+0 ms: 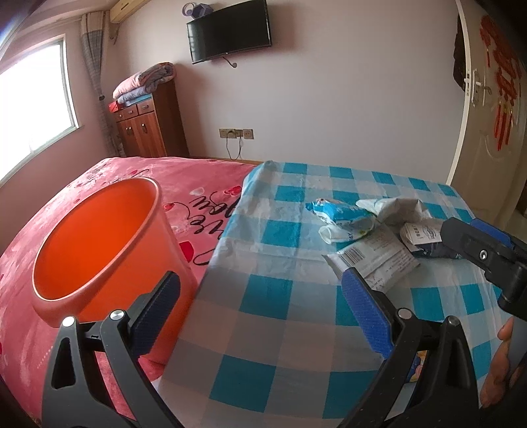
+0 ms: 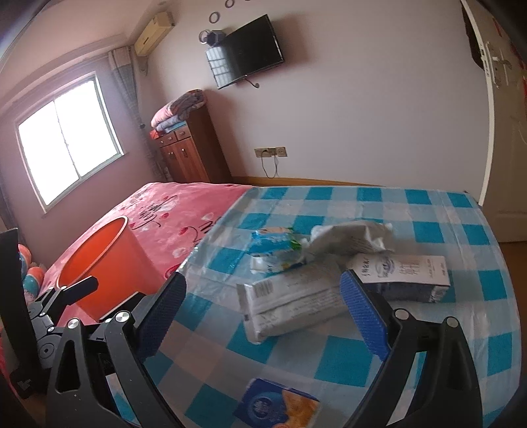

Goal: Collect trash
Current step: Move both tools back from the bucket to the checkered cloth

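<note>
An orange bin (image 1: 98,243) stands on the pink bedspread, left of a blue-checked cloth (image 1: 280,296); it also shows in the right wrist view (image 2: 105,263). Trash lies on the cloth: a blue snack bag (image 1: 342,215) (image 2: 276,245), crumpled white paper (image 1: 398,205) (image 2: 349,237), a white wrapper (image 1: 375,260) (image 2: 290,303), a milk carton (image 1: 425,235) (image 2: 405,273) and a blue packet (image 2: 280,405). My left gripper (image 1: 260,309) is open and empty beside the bin. My right gripper (image 2: 263,316) is open, its jaws on either side of the white wrapper's near end.
A pink bedspread (image 1: 204,191) covers the bed's left part. A wooden cabinet (image 1: 148,125) with folded blankets stands by the far wall under a TV (image 1: 230,31). A white door (image 1: 487,108) is at right, a window (image 1: 33,108) at left.
</note>
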`<state>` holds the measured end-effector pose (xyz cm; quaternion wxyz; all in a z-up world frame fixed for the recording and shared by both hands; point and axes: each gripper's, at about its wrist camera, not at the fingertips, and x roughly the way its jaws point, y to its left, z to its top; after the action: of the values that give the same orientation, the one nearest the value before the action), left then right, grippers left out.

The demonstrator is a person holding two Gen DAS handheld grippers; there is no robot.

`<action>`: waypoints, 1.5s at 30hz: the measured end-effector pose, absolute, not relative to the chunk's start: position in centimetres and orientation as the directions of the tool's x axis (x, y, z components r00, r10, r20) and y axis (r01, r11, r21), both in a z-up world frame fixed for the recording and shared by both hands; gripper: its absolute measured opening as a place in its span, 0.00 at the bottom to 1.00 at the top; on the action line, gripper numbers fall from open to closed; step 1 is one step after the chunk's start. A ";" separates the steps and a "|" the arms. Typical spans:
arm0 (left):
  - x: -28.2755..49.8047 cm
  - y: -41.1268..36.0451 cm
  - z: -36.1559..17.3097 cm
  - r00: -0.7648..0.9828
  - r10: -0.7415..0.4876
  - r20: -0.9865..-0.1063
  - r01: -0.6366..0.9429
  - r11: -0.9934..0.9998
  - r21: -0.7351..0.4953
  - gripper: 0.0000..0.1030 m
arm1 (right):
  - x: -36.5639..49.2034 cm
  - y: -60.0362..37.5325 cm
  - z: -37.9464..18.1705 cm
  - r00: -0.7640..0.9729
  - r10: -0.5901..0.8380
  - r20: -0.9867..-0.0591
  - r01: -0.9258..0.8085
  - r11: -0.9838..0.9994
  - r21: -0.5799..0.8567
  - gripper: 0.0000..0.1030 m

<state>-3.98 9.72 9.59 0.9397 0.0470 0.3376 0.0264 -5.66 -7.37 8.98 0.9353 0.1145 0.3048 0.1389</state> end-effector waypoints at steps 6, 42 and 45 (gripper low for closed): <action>-3.8 8.6 8.7 0.756 0.076 -0.650 0.003 0.993 0.120 0.96 | -5.9 -8.6 7.3 0.776 0.305 -0.552 -0.166 0.943 0.288 0.91; -2.5 0.7 5.6 0.703 0.023 -0.710 0.155 0.970 0.185 0.96 | -4.4 -19.8 1.1 0.758 0.183 -0.625 0.031 0.948 0.316 0.91; -1.6 -0.5 6.1 0.704 -0.008 -0.710 0.176 0.971 0.164 0.96 | -4.2 -20.8 0.9 0.758 0.178 -0.627 0.049 0.944 0.328 0.91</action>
<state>-1.56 -0.54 6.06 0.9163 0.1104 0.3816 -0.0503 -4.16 -20.79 0.90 0.9231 0.1644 0.3460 0.0349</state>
